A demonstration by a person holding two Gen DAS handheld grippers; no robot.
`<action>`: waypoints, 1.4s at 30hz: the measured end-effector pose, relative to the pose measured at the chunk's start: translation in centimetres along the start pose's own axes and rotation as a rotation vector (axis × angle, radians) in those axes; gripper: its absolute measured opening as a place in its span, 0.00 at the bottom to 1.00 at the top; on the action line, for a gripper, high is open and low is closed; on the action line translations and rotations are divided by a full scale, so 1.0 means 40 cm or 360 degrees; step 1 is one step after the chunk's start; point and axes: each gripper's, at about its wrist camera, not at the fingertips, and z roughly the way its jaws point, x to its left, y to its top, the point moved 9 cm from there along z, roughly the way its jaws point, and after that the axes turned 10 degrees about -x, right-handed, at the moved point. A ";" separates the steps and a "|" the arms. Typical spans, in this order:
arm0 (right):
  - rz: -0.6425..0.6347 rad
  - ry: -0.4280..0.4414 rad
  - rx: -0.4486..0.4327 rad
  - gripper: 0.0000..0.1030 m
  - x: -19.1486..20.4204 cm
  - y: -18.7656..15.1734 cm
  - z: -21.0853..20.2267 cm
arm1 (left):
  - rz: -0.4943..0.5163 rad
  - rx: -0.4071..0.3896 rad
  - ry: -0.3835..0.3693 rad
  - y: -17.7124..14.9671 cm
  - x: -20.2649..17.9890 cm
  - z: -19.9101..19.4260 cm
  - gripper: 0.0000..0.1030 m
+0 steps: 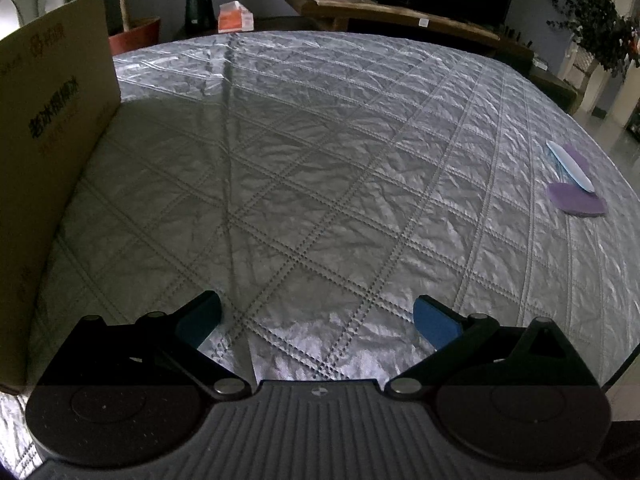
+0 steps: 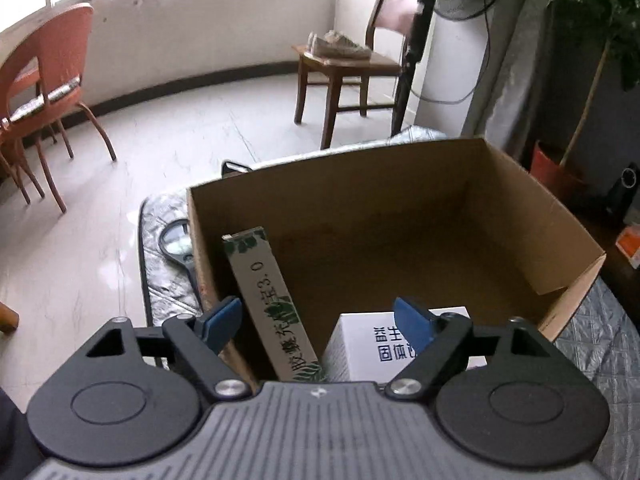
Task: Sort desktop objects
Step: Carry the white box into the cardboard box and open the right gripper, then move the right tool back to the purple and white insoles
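My right gripper (image 2: 318, 320) hangs open over the open cardboard box (image 2: 400, 184). Inside the box a long grey-green carton (image 2: 268, 292) leans against the left wall, in line with the gap between my fingers but untouched by the blue pads. A white carton with blue print (image 2: 368, 340) lies at the near side, partly hidden behind the right finger. In the left wrist view my left gripper (image 1: 318, 320) stands open and empty over the silver quilted tablecloth (image 1: 320, 160). The same cardboard box (image 1: 52, 152) rises at its left. Far right lie purple pads (image 1: 576, 198) under a white-and-blue stick (image 1: 570, 164).
A black magnifying glass (image 2: 178, 246) lies on the table just left of the box. Beyond the table edge are tiled floor, an orange chair (image 2: 48, 92) and a wooden chair (image 2: 344, 68). An orange tissue pack (image 1: 236, 18) and a black device (image 1: 198, 0) stand past the far edge.
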 end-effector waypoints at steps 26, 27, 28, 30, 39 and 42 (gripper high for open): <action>0.0179 0.0019 -0.0143 0.70 -0.050 0.075 -0.159 | 0.0002 -0.0006 -0.0042 -0.002 0.007 -0.009 1.00; 0.0181 -0.0009 -0.0194 0.72 -0.070 0.079 -0.189 | -0.0003 -0.0004 -0.0035 -0.001 0.012 -0.008 1.00; 0.0185 -0.0043 -0.0253 0.74 -0.090 0.077 -0.227 | -0.0012 0.0001 -0.0029 -0.002 0.017 -0.006 1.00; 0.0194 -0.0121 -0.0377 0.85 -0.121 0.073 -0.313 | -0.0029 0.0008 -0.0023 -0.002 0.025 -0.004 1.00; 0.0099 -0.0962 -0.1000 0.99 -0.256 -0.148 -0.693 | -0.0003 -0.0007 -0.0031 0.002 0.010 -0.008 1.00; 0.0281 -0.1240 -0.1042 0.99 -0.358 -0.345 -0.751 | 0.0036 -0.0012 -0.0012 -0.001 -0.005 -0.003 1.00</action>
